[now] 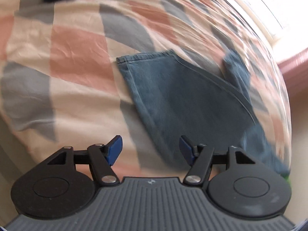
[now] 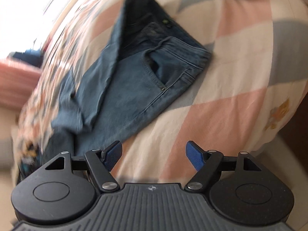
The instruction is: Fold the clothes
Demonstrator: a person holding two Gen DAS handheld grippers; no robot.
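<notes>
Left gripper (image 1: 151, 150): jaws spread wide, blue pads (image 1: 115, 150) facing each other across an empty gap — nothing clamped, nothing touching either finger. Right gripper (image 2: 154, 156): same state, jaws wide apart, blue pads (image 2: 194, 157) bare and free of contact. Both are pitched forward and downward, held above the surface rather than resting on it — heavy blur at the frame edges in both wrist views.
</notes>
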